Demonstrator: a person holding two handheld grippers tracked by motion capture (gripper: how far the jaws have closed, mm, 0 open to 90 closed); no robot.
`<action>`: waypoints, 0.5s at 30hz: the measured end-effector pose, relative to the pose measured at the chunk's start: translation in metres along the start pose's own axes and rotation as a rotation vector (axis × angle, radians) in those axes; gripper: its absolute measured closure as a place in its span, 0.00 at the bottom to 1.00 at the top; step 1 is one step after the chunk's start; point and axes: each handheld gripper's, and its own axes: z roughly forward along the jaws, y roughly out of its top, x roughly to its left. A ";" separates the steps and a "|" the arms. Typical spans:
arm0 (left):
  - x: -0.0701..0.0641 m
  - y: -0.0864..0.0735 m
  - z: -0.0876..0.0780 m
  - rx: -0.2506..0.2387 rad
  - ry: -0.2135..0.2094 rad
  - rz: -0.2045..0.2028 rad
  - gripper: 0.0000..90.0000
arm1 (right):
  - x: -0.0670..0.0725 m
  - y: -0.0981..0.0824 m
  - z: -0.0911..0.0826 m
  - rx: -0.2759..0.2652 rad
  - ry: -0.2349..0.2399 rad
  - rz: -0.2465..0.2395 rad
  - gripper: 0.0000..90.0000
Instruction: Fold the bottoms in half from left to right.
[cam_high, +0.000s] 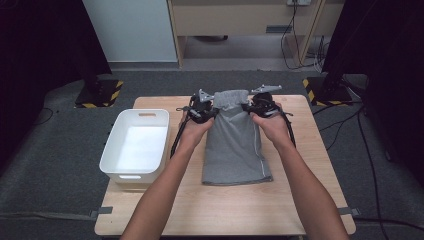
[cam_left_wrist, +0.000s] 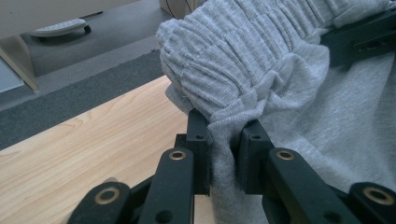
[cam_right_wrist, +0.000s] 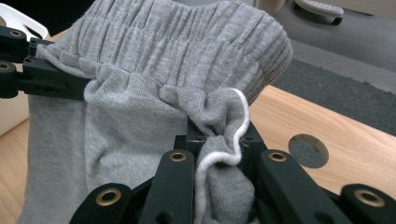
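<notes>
Black hand-held gripper (cam_left_wrist: 224, 154), brass rivets

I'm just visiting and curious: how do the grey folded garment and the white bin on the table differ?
The grey garment is soft knit cloth, lying flat and folded mid-table; the white bin is a rigid box standing open-topped at the table's left edge. The garment's ribbed waistband is pinched on each side by the left hand-held gripper and the right hand-held gripper; the bin is untouched. Both rest on the wooden table.
</notes>
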 end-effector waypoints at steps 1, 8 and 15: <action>0.000 0.001 0.000 0.000 -0.001 0.002 0.86 | 0.000 0.000 0.000 -0.004 -0.001 0.003 0.90; -0.003 -0.003 -0.002 -0.002 -0.012 0.017 0.86 | 0.001 -0.004 -0.001 -0.007 -0.002 -0.010 0.90; -0.008 -0.009 -0.006 -0.002 -0.021 0.027 0.86 | 0.006 -0.015 -0.008 -0.024 0.008 -0.012 0.90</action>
